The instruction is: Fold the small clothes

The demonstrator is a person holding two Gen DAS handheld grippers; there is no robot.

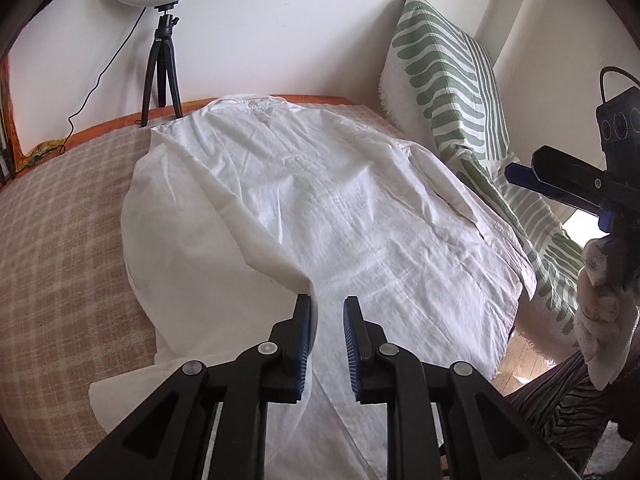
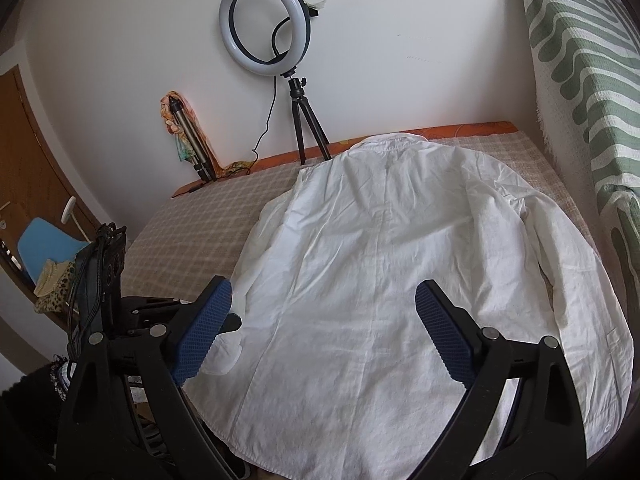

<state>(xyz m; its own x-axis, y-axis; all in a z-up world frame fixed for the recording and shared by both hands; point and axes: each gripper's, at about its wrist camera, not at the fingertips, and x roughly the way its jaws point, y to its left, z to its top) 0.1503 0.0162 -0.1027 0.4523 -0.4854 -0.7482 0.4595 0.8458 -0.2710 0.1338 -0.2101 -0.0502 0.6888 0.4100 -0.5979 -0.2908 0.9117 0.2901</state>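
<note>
Checked-cloth bed (image 2: 192,236) bearing a white shirt (image 2: 380,280), spread back-side up, collar toward the wall and hem at the near edge. Behind it, a green-striped cushion (image 1: 444,80) and a ring light (image 2: 266,24) on a tripod. The shirt's left sleeve lies folded inward across the back, its edge touching one pad of the left tool (image 1: 328,312); those jaws stand slightly parted, and whether cloth lies between them cannot be told. The right tool (image 2: 324,300) hangs over the lower back, jaws spread wide, empty. Judged step: first sleeve fold made or nearly so. The next move probably calls for taking the right sleeve (image 2: 576,292), which lies along the shirt's side, and laying it inward.
</note>
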